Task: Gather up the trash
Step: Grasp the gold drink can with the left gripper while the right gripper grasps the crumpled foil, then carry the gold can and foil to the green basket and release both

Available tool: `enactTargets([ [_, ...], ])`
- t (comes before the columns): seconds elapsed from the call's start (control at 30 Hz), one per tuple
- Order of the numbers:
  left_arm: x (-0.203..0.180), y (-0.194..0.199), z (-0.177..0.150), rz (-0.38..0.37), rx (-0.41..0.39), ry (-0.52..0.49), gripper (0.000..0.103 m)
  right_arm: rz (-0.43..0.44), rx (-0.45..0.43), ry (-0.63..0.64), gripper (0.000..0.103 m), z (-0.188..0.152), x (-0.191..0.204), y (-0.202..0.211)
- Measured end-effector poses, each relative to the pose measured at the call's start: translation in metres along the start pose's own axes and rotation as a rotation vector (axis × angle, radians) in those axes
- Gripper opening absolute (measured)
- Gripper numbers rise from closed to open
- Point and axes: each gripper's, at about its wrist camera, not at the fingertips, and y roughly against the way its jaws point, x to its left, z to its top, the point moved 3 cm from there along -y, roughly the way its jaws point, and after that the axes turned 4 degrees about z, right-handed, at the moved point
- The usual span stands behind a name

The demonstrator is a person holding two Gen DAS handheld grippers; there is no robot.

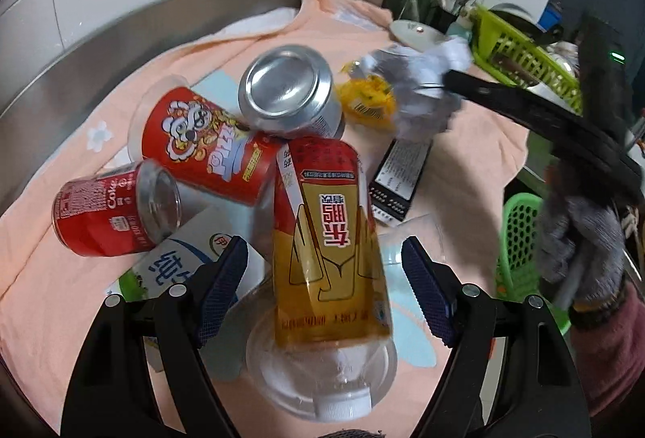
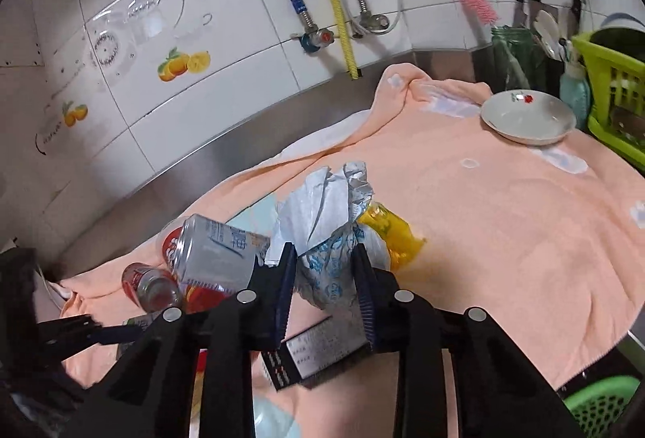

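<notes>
Nearest the left gripper, a bottle lies between its wide-apart fingers, not gripped, probably the next pick. Beyond the bottle, cans pile on the towel. Right gripper pinches the wrapper, lifted clear of the bottle's pile.

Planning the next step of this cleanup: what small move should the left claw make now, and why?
Probably close the left claw on the yellow drink bottle. The bottle already lies between its open pads, while the right claw is shut on the crumpled wrapper, so the bottle looks like the next piece to pick up.
</notes>
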Motion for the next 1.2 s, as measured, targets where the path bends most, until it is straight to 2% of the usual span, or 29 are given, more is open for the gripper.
enactTargets([
  [0.23,-0.006,-0.018,0.006,0.009,0.039,-0.007,0.076,0.004,-0.010,-0.017,0.027,-0.015,-0.007,0.023],
  [0.33,-0.007,-0.023,0.007,0.021,0.053,-0.012,0.072,0.003,-0.010,-0.024,0.026,-0.021,-0.008,0.029],
  [0.6,-0.009,-0.039,0.011,0.039,0.091,-0.025,0.071,-0.005,-0.030,-0.039,0.024,-0.034,-0.013,0.051],
  [0.63,-0.010,-0.041,0.010,0.045,0.099,-0.029,0.067,-0.008,-0.031,-0.043,0.024,-0.036,-0.013,0.056],
  [0.67,-0.010,-0.042,0.010,0.041,0.104,-0.027,0.066,-0.008,-0.033,-0.045,0.018,-0.037,-0.013,0.059],
  [0.93,-0.016,-0.037,0.010,0.045,0.081,-0.039,0.065,-0.012,0.015,-0.038,0.017,-0.053,-0.014,0.064],
  [1.0,-0.017,-0.035,0.009,0.043,0.074,-0.046,0.065,-0.014,0.016,-0.043,0.026,-0.056,-0.014,0.064],
  [1.07,-0.016,-0.031,0.009,0.038,0.067,-0.045,0.064,-0.019,0.009,-0.037,0.064,-0.058,-0.013,0.065],
  [1.2,-0.013,-0.025,0.008,0.023,0.056,-0.035,0.064,-0.056,0.017,-0.012,0.065,-0.061,-0.014,0.063],
])
